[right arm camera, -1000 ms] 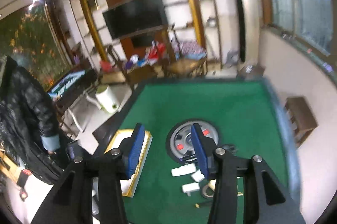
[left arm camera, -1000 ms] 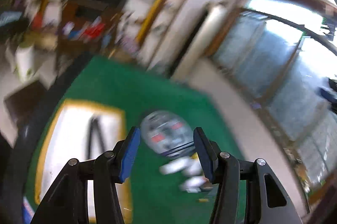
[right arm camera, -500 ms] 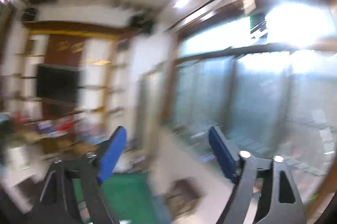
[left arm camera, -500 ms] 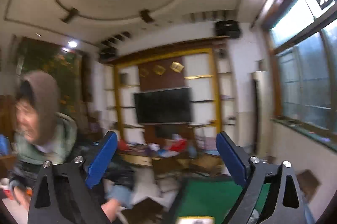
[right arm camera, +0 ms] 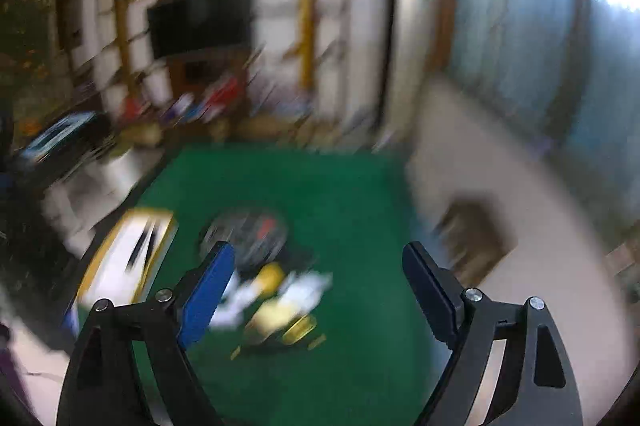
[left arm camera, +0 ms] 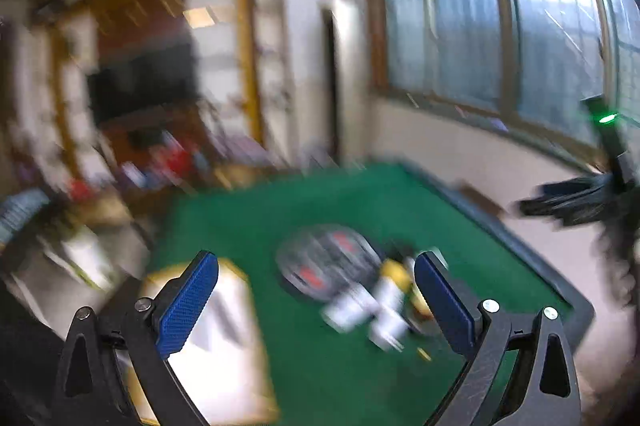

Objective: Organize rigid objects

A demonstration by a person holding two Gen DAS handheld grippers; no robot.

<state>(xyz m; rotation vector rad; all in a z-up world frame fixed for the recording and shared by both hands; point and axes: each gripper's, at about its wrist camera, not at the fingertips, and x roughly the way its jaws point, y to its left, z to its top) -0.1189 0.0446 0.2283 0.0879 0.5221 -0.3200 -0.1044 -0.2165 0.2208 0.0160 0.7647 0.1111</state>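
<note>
Both views are motion-blurred. A green table [left arm camera: 360, 197] [right arm camera: 340, 193] holds a round dark disc with red marks [left arm camera: 328, 262] [right arm camera: 248, 234]. Beside it lies a heap of small white and yellow objects [left arm camera: 380, 302] [right arm camera: 276, 298], too blurred to name. A white tray with a yellow rim [left arm camera: 216, 342] [right arm camera: 128, 258] sits at the table's left. My left gripper [left arm camera: 316, 302] is open and empty, high above the table. My right gripper [right arm camera: 320, 290] is open and empty, also above the table.
A wall unit with a dark TV [right arm camera: 200, 21] and cluttered shelves stands beyond the table. Large windows [left arm camera: 500, 37] run along the right wall. A brown stool [right arm camera: 472, 238] stands on the floor right of the table. The other gripper's dark shape [left arm camera: 580, 197] shows at right.
Half a second ago both cameras pointed up at the ceiling and walls. Now both have swung back down to the green table. Both grippers have opened wider than one second ago.
</note>
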